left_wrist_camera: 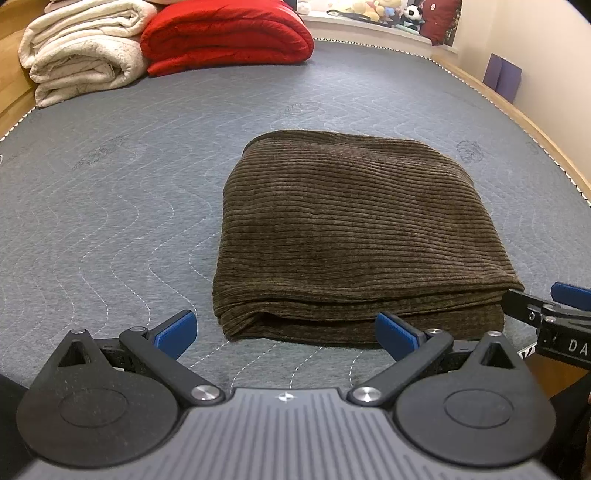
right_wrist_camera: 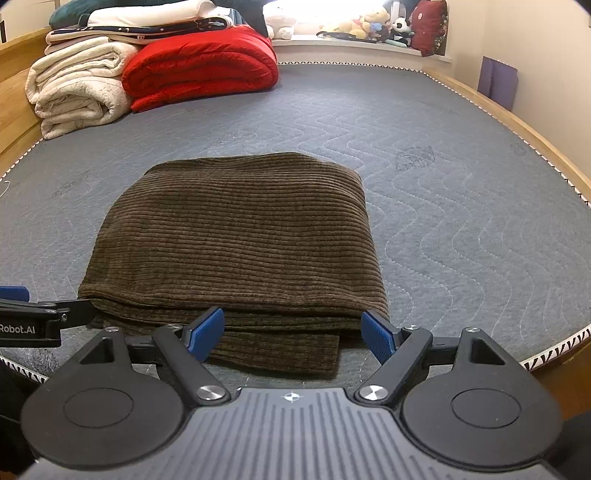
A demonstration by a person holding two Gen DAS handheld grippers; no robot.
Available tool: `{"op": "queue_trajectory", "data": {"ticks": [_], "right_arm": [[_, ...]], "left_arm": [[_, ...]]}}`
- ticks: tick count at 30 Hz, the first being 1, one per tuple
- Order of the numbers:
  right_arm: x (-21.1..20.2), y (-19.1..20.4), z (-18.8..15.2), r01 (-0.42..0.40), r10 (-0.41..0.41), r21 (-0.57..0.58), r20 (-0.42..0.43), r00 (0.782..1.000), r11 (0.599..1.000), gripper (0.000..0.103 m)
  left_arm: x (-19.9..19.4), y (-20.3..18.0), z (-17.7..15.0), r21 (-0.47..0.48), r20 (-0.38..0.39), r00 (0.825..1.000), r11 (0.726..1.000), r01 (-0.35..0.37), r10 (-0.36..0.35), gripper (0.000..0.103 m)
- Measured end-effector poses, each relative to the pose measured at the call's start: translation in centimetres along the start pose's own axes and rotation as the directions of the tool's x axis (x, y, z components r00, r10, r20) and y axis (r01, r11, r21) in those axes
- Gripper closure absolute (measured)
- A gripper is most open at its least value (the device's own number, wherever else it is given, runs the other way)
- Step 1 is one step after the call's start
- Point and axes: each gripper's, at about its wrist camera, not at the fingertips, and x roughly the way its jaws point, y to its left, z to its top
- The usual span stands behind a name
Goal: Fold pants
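Observation:
The brown corduroy pants (left_wrist_camera: pixel 354 236) lie folded into a thick rectangular stack on the grey quilted mattress (left_wrist_camera: pixel 110 192). They also show in the right wrist view (right_wrist_camera: pixel 236 243), with a lower layer sticking out at the near edge. My left gripper (left_wrist_camera: pixel 286 332) is open and empty, just in front of the stack's near left corner. My right gripper (right_wrist_camera: pixel 293 332) is open and empty, just in front of the stack's near right part. Each gripper's tip shows at the edge of the other's view.
Folded cream blankets (left_wrist_camera: pixel 77 55) and a red quilt (left_wrist_camera: pixel 225 33) are stacked at the far left of the mattress. A wooden bed frame (left_wrist_camera: pixel 524 122) runs along the right. Plush toys (right_wrist_camera: pixel 373 24) sit on the far sill.

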Motion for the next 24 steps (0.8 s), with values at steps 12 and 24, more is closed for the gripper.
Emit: {"op": "queue_trajectory", "data": {"ticks": [12, 24], "right_arm": [[0.25, 0.31, -0.07, -0.006, 0.006, -0.004, -0.006, 1.000, 1.000, 0.021], [0.39, -0.15, -0.04, -0.002, 0.002, 0.005, -0.010, 1.000, 1.000, 0.021]], "left_arm": [[0.16, 0.01, -0.03, 0.005, -0.001, 1.000, 1.000, 0.012, -0.012, 0.000], [0.37, -0.26, -0.13, 0.017, 0.001, 1.000, 1.000, 0.018, -0.018, 0.000]]}}
